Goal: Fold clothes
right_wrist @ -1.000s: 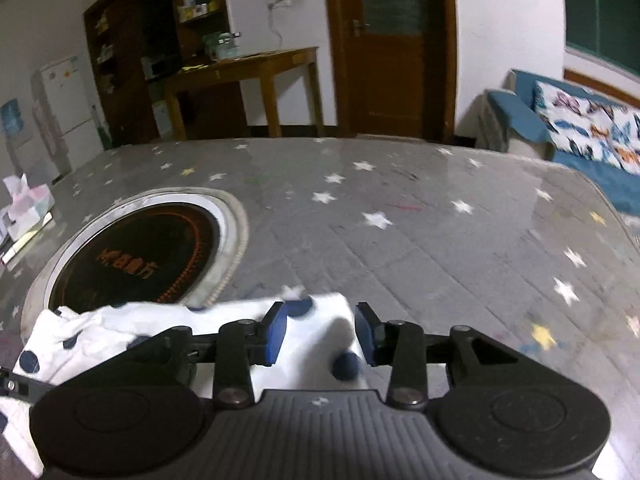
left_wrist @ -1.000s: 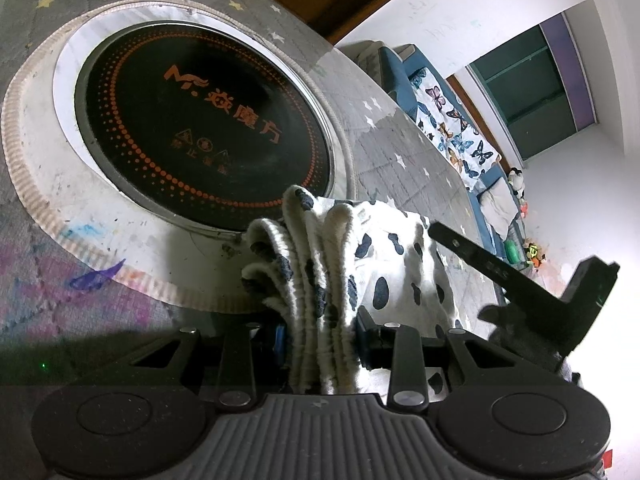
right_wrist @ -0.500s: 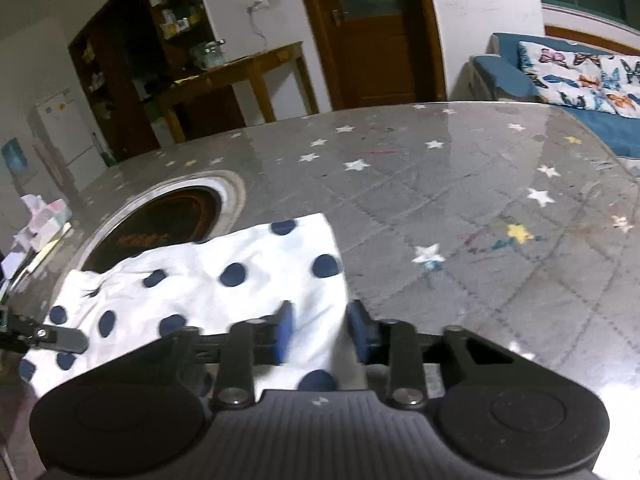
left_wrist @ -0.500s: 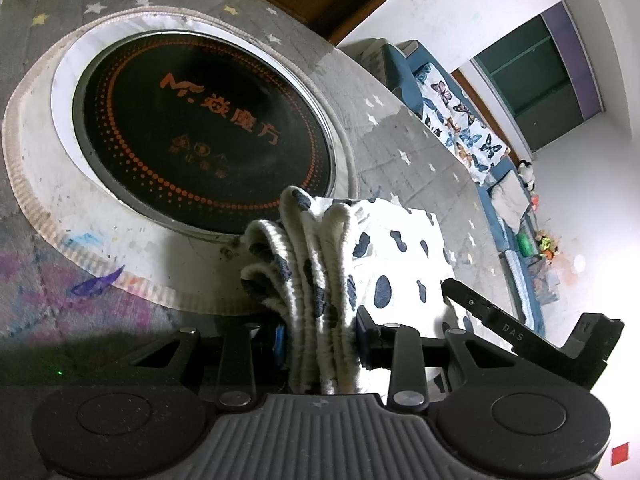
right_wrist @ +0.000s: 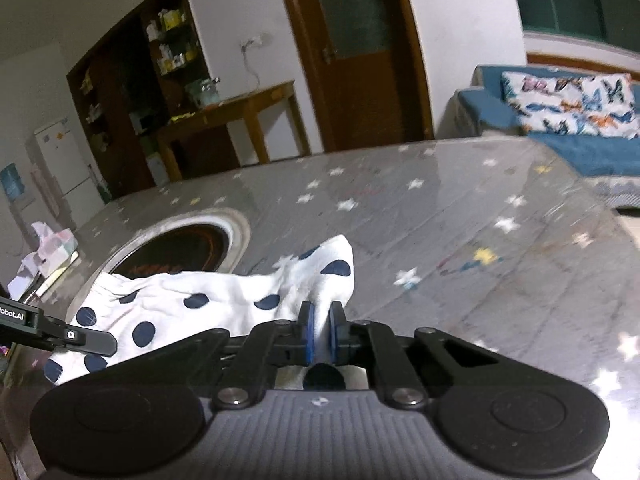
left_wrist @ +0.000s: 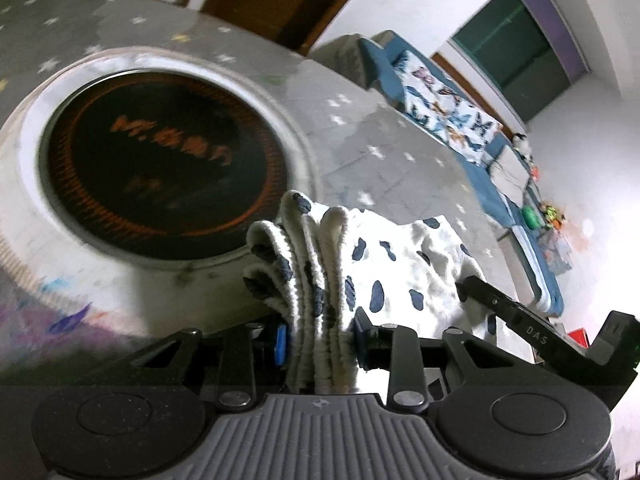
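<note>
The left gripper (left_wrist: 320,338) reaches forward low over the table, its two jaws clamped on a thick bunch of gathered folds of the white garment with dark blue spots (left_wrist: 384,264). The ribbed, rolled edges of that bunch stand up between the blue-padded fingers (left_wrist: 281,340), and the rest of the cloth trails off to the right across the grey star-patterned table covering (left_wrist: 360,120).

The right gripper (right_wrist: 320,334) points across the same table, its jaws closed tight on a pinched corner of the spotted garment (right_wrist: 192,300), which rises in a small peak just beyond the fingertips. From there the cloth stretches leftward, lifted slightly, toward the other gripper's black finger at the left edge of the right wrist view.

Set into the table is a round black cooktop with orange lettering and a pale ring around it (left_wrist: 160,160); the garment lies just beside its rim, with one edge overlapping the ring in the right wrist view.

The left wrist picture is blurred, so the cooktop's lettering cannot be read. The part of the garment under the gripper bodies is hidden. A blue sofa with a butterfly-print cushion (right_wrist: 568,100) is cut off at the right edge.
</note>
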The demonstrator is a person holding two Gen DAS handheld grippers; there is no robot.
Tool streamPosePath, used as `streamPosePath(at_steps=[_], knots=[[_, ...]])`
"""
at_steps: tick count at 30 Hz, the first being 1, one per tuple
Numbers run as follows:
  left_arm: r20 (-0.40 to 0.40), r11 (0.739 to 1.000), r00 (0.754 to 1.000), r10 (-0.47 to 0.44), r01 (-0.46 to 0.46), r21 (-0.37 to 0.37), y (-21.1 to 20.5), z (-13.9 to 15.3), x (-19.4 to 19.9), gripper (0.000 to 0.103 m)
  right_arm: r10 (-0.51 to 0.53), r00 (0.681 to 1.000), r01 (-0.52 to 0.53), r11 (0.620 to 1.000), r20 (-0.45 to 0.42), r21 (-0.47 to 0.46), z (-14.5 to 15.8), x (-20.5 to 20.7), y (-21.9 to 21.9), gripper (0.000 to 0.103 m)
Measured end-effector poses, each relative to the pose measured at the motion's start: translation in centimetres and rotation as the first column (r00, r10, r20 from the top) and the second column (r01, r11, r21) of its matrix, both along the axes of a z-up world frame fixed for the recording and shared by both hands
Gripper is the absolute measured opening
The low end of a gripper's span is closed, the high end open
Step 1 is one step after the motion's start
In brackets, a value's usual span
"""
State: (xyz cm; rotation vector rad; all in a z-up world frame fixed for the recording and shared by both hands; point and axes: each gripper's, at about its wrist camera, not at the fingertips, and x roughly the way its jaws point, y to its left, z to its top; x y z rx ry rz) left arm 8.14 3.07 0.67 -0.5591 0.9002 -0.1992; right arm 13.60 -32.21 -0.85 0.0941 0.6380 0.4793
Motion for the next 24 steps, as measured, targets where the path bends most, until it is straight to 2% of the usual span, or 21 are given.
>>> streamPosePath(at_steps=[12, 24], knots=[[0.092, 0.983, 0.982, -0.167, 0.159, 0.088, -8.8, 3.6, 5.1, 0.033, -0.152, 0.981, 0.162, 0.984, 0.122, -0.074, 3.9, 1.6, -5.3, 0.007], [0.087, 0.97, 0.972, -0.22, 0.208, 0.129, -13.3, 3.2, 9.8, 0.033, -0.206, 0.966, 0.228, 0.964, 0.157, -0.135, 4.3, 5.5, -7.6, 0.007]])
